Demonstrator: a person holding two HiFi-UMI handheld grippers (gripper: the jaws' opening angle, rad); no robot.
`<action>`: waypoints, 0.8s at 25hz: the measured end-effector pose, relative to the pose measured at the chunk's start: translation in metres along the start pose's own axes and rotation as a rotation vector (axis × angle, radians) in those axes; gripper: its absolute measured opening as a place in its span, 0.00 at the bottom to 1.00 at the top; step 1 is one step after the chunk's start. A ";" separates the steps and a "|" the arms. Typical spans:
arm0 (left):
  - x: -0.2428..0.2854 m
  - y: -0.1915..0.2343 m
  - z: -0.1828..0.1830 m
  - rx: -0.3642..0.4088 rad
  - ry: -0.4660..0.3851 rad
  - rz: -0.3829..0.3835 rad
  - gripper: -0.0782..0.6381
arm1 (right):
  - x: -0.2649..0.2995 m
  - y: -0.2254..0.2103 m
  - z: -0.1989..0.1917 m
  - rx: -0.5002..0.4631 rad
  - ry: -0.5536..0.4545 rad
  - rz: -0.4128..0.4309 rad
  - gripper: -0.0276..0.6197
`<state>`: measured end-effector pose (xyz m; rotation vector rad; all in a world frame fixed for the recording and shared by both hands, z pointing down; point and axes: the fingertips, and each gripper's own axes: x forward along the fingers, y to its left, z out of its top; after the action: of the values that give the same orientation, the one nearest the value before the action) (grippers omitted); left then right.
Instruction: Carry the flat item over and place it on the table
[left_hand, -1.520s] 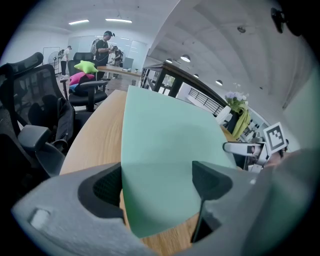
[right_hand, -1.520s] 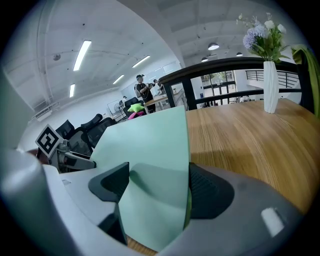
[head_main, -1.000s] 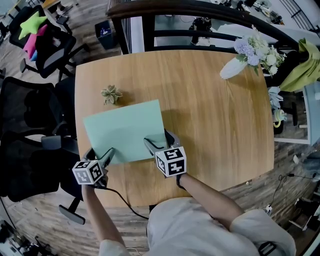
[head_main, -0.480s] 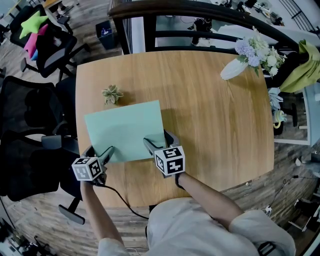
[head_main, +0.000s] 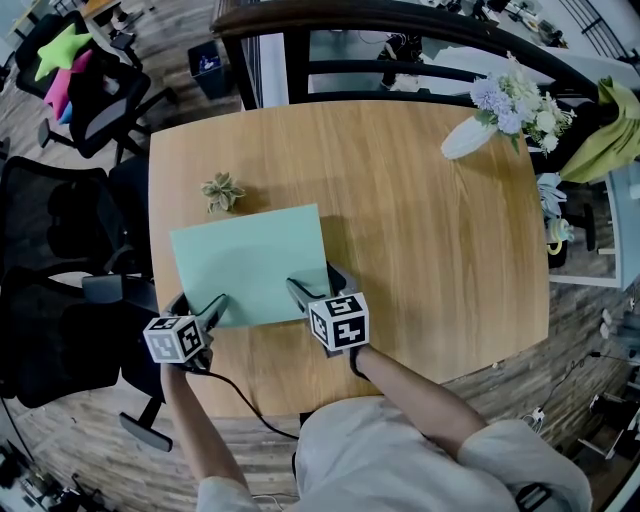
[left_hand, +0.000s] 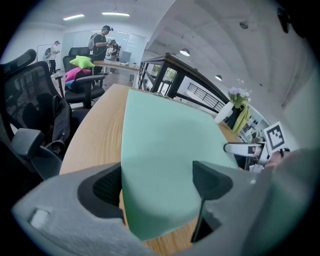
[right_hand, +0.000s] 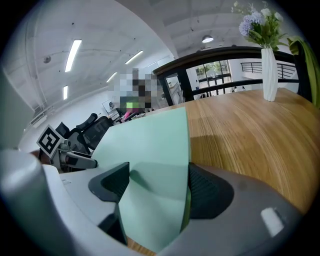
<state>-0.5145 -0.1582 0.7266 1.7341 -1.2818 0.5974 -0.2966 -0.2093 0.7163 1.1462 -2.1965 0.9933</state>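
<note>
Nearest to us, the left gripper (head_main: 200, 304) sits at the near left corner of the green sheet (head_main: 250, 260). In its own view the jaws stand either side of that corner, the left edge of the sheet against one pad and the other pad pressed on its face. Just to the right, the right gripper (head_main: 315, 285) has the near right corner between its jaws, which squeeze it so that the sheet buckles into a crease between the pads. We see the sheet spread flat over the near left part of the wooden table (head_main: 430, 250), with a shadow on the wood along its right edge. Just beyond its far left corner stands a small plant (head_main: 222, 189), apart from the sheet. Farther off, at the far right corner, lies a white vase of flowers (head_main: 500, 112). Black office chairs (head_main: 60, 230) stand to the left of the table.
</note>
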 end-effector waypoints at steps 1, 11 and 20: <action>0.000 0.001 0.000 0.001 0.003 0.001 0.72 | 0.001 0.000 -0.001 0.003 0.003 0.001 0.63; 0.005 0.005 0.001 -0.009 0.003 0.003 0.73 | 0.008 -0.002 -0.001 0.011 0.010 0.009 0.63; 0.009 0.007 0.000 -0.010 -0.002 -0.002 0.73 | 0.013 -0.006 -0.006 0.040 0.026 0.005 0.63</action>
<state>-0.5179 -0.1636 0.7359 1.7282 -1.2822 0.5873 -0.2982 -0.2134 0.7309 1.1395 -2.1694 1.0537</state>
